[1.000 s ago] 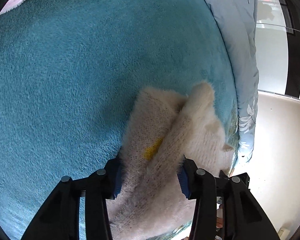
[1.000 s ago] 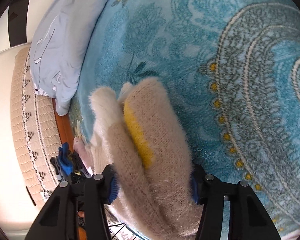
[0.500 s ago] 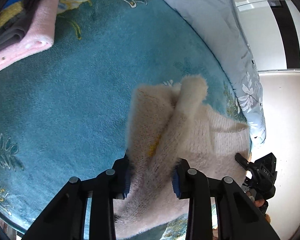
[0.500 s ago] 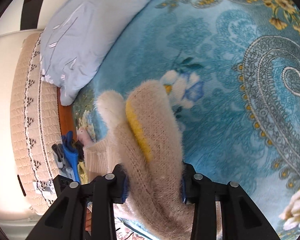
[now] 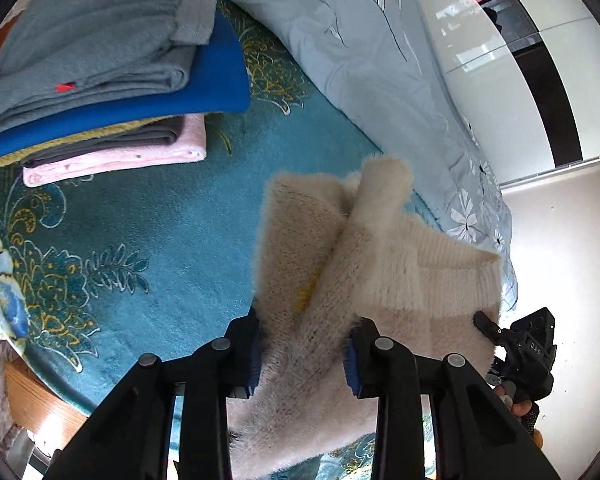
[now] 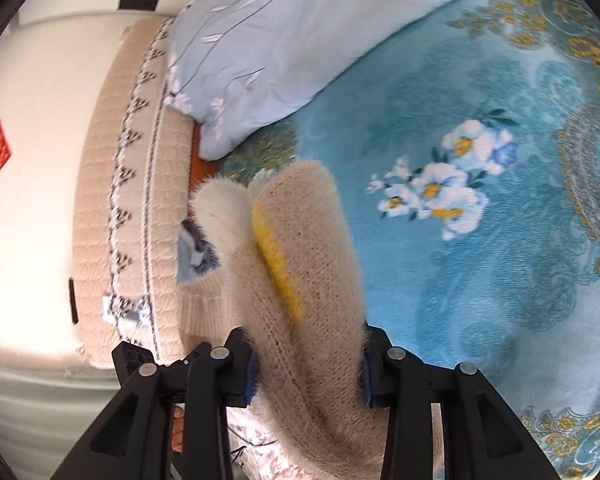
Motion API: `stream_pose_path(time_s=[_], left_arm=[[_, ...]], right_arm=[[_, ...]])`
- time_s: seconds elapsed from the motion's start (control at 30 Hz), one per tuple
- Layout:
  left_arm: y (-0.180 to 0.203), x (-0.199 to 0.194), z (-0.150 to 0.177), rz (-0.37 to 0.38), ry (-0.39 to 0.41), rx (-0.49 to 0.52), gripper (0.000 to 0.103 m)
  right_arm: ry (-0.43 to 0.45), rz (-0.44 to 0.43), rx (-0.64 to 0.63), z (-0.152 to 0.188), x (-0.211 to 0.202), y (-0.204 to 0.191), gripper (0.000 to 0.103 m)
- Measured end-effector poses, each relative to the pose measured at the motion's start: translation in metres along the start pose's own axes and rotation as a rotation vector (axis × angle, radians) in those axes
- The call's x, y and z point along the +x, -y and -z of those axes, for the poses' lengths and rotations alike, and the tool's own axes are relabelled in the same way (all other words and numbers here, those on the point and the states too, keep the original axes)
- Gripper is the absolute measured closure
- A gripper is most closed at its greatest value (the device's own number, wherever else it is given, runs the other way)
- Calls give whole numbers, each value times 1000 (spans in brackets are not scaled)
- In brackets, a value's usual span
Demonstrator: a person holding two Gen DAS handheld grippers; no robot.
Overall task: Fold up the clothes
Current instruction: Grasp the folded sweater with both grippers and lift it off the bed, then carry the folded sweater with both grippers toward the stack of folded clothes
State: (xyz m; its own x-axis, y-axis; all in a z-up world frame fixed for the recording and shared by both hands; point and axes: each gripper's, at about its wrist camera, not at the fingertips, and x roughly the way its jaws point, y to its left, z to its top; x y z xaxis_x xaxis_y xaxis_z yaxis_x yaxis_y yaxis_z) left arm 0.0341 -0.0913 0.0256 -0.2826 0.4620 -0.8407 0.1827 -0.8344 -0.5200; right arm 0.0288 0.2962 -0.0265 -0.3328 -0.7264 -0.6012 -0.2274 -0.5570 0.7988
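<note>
Left gripper (image 5: 304,350): the two fingers are clenched on a bunched fold of the cream fuzzy sweater (image 5: 364,264). The sweater fills the lower centre of the left wrist frame. Its ribbed hem runs toward the lower right, where the right gripper (image 5: 516,344) meets its edge.

Right gripper (image 6: 306,364): the fingers clamp a thick roll of the same sweater (image 6: 300,280). A yellow patch (image 6: 276,256) shows in the fold, centre frame.

The sweater hangs above the teal floral blanket (image 5: 140,220); contact with the blanket cannot be determined.

A stack of folded clothes (image 5: 100,80) occupies the upper left of the left wrist frame: grey on top, then blue, dark grey and pink. A light blue quilt (image 5: 360,60) lies along the upper right. In the right wrist frame, a beige quilted cover (image 6: 112,200) lies at the left.
</note>
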Motion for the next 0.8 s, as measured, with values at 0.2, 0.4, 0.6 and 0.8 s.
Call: stream_pose_path(time_s=[0.2, 0.4, 0.6, 0.8], left_arm=[[14, -63, 28, -51, 115, 26, 69], [29, -102, 47, -98, 179, 65, 70], [29, -118, 35, -78, 211, 83, 70], [4, -133, 19, -24, 249, 65, 70]], right_arm=[[-9, -99, -92, 11, -11, -35, 63], [-17, -173, -120, 27, -18, -53, 63], [-5, -190, -138, 27, -29, -76, 63], [-3, -155, -200, 18, -27, -113, 63]])
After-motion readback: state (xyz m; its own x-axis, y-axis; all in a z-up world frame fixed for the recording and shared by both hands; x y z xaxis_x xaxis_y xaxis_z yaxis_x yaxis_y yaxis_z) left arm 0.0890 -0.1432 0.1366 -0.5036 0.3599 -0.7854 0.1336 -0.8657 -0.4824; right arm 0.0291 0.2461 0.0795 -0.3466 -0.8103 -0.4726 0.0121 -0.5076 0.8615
